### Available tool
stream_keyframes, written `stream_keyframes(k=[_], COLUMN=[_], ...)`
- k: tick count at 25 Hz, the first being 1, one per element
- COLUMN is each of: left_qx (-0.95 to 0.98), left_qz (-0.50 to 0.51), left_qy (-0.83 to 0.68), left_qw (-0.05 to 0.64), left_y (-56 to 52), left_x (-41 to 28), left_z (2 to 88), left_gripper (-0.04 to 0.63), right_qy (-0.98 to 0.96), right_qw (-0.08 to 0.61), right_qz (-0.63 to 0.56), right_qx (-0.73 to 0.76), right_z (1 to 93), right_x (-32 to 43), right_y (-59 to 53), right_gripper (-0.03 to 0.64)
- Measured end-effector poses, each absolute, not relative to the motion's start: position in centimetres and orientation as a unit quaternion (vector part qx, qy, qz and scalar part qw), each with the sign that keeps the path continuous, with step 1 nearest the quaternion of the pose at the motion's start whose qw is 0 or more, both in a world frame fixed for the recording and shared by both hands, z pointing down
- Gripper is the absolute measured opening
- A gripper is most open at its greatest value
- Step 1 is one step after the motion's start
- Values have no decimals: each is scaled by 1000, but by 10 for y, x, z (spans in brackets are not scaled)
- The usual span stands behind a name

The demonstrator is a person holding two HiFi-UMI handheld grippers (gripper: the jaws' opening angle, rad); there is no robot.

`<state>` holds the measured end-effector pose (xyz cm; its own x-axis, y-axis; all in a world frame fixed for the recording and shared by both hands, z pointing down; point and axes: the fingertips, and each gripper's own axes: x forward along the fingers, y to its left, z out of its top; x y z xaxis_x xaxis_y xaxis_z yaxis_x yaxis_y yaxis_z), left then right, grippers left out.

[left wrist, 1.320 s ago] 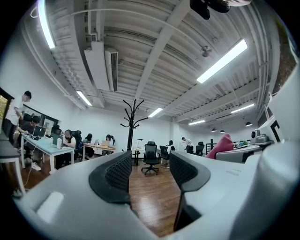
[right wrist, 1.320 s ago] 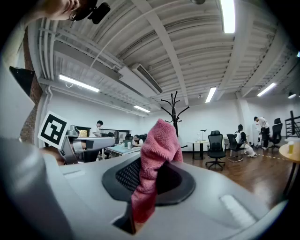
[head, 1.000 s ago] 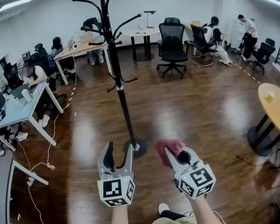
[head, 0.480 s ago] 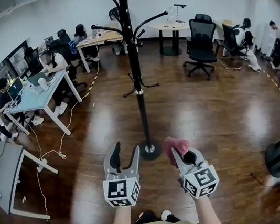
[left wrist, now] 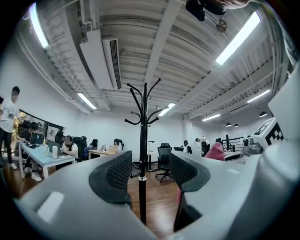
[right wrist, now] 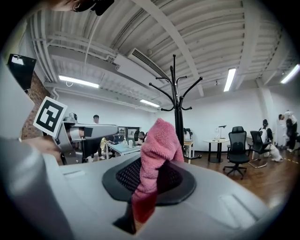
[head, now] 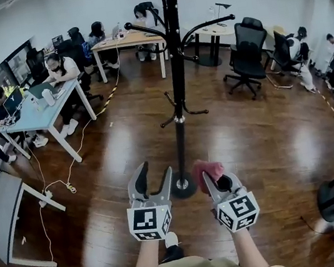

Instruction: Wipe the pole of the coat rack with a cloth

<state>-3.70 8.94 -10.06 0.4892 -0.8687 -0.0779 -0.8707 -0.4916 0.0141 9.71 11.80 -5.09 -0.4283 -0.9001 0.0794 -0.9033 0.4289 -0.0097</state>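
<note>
**A:** where's the pole at?

**B:** the rack's pole (head: 179, 112) stands upright on its round base (head: 183, 187) on the wood floor (head: 251, 141), right ahead of both claws. neither one's touching it.

**A:** and the cloth?

**B:** the pink cloth (right wrist: 154, 150) is pinched in the right claw (right wrist: 150, 180). jaws are clamped on it and it's bunched up above them. in the head view it sits just right of the base. the left claw (left wrist: 150, 171) is spread apart with nothing in it, and the pole just shows through the gap, further ahead.
</note>
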Motion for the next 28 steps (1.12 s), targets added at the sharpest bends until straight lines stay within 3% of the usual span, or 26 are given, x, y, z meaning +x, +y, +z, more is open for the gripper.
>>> stream_keyframes(k=[10, 24, 28], left_qx=[-873, -848, -831], left_qz=[44, 11, -10], left_qy=[485, 529, 555], left_qw=[1, -27, -36], left_y=[-21, -86, -96], left_x=[-75, -47, -39], left_z=[-80, -55, -41], left_gripper=[229, 227, 225], right_qy=[-825, -830, -846], right_qw=[59, 121, 195], right_qz=[47, 79, 37], right_qx=[560, 539, 495], right_z=[-13, 76, 112], right_x=[63, 121, 112], right_y=[6, -124, -166], right_gripper=[51, 54, 54])
